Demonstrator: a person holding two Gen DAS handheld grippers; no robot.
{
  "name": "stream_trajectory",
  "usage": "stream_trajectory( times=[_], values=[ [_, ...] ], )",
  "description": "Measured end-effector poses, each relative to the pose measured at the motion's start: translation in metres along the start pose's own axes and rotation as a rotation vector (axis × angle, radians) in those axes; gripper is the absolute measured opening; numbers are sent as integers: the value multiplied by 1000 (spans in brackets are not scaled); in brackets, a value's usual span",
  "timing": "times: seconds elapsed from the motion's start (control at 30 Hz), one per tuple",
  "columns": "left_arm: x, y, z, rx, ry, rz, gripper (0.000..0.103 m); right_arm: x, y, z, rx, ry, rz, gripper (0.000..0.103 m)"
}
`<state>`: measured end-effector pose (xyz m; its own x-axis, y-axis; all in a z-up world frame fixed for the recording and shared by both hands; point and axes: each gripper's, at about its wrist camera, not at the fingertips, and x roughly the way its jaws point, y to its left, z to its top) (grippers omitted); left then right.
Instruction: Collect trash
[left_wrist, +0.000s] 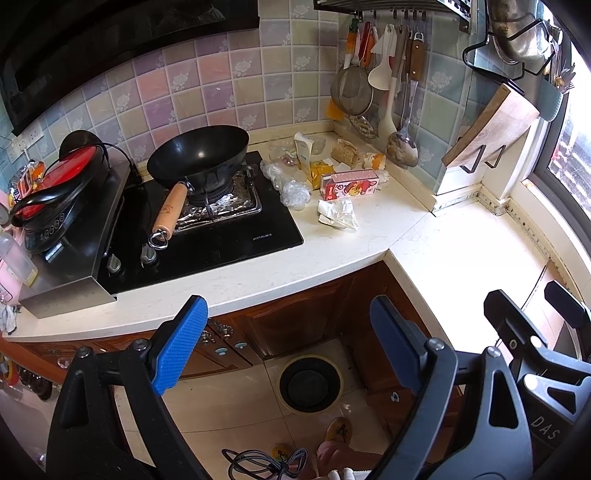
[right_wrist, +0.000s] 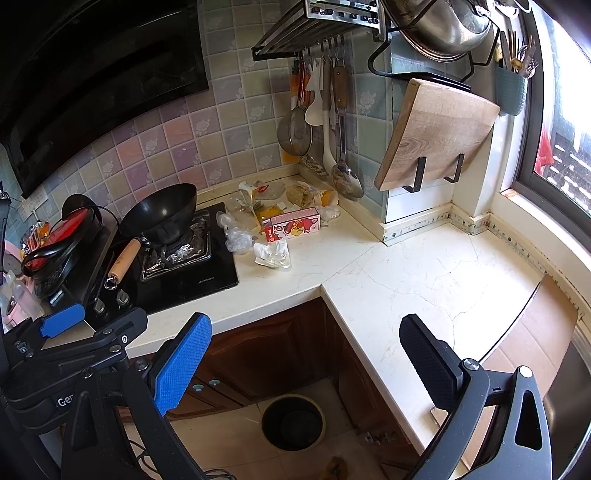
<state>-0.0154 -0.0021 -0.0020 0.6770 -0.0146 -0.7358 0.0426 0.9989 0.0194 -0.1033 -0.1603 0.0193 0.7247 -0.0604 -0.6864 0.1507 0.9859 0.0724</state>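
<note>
Two empty, wide-open claws, left claw (left_wrist: 284, 325) and right claw (right_wrist: 314, 347) (one red carton (left_wrist: 349, 183)).

Right gripper (right_wrist: 306, 358) agape, well short of the counter-corner trash pile (right_wrist: 280, 218)

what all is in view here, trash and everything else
milk carton: 1, red and pink, lying on counter right of stove
crumpled paper: 1, white, counter in front of carton
clear plastic wrap: several, stove's right edge
wok: 1, black, on burner
bin: 1, dark, on floor
cutting board: 1, wooden, wall rack
hanging utensils: several, corner wall
left gripper: open, empty
right gripper: open, empty
</note>
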Motion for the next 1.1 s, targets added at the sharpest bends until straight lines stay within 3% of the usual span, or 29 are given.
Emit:
stream_trajectory(
  times=[0.77, 1.1],
  values=[
    [2, -3, -3, 6, 16, -1, 89, -12, 11, -21, 8, 9, 2, 103],
    [4, 18, -5, 42, 18, -30, 89, -14, 15, -23, 17, 12, -3, 103]
  ],
)
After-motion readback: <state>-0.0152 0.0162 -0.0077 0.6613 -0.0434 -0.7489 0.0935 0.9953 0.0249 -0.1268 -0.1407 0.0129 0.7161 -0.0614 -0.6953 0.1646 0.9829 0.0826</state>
